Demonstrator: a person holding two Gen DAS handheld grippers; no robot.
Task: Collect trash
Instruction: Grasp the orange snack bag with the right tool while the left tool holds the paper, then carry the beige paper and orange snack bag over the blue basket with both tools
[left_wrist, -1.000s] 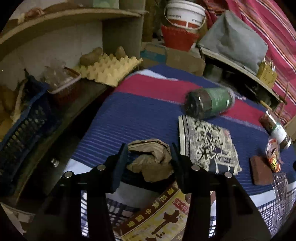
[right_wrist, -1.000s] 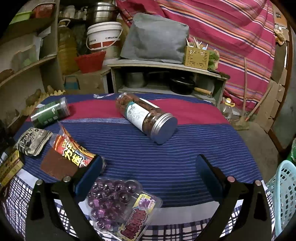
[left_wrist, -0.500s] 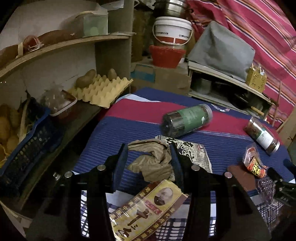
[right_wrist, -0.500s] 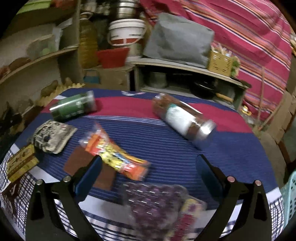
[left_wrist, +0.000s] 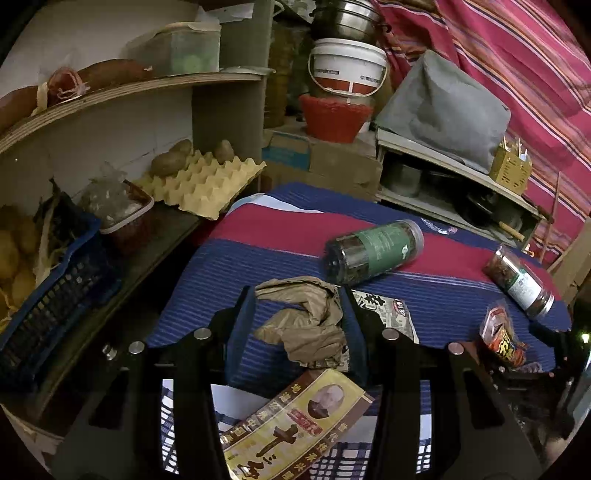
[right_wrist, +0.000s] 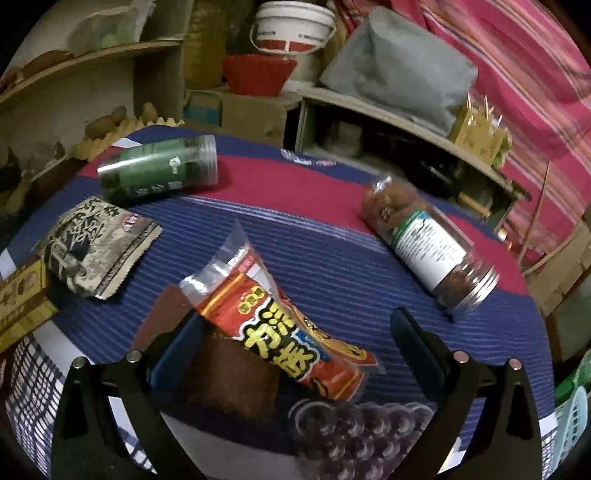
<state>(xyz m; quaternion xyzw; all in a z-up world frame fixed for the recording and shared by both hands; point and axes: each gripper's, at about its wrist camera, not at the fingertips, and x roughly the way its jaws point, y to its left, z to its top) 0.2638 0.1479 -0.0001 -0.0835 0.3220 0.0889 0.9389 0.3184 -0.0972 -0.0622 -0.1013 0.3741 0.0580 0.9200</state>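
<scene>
Crumpled brown paper (left_wrist: 308, 317) sits pinched between the left gripper's (left_wrist: 299, 321) clenched jaws, raised above the striped tablecloth (left_wrist: 266, 254) near its front edge. Beneath lies a yellow printed box (left_wrist: 295, 428). The right gripper (right_wrist: 295, 350), jaws spread wide, straddles a red snack packet (right_wrist: 280, 332) beside a brown pad (right_wrist: 229, 376).

The grape box (right_wrist: 354, 435) is cut off below; the brown-filled jar (right_wrist: 428, 240) is motion-blurred.

Surface (right_wrist: 332, 236) crowded, jars at the back.
Snack packet (right_wrist: 280, 332) at centre frame, one jar (right_wrist: 159, 173) upper left, another (right_wrist: 432, 243) right, grape tray (right_wrist: 354, 435) at bottom.
</scene>
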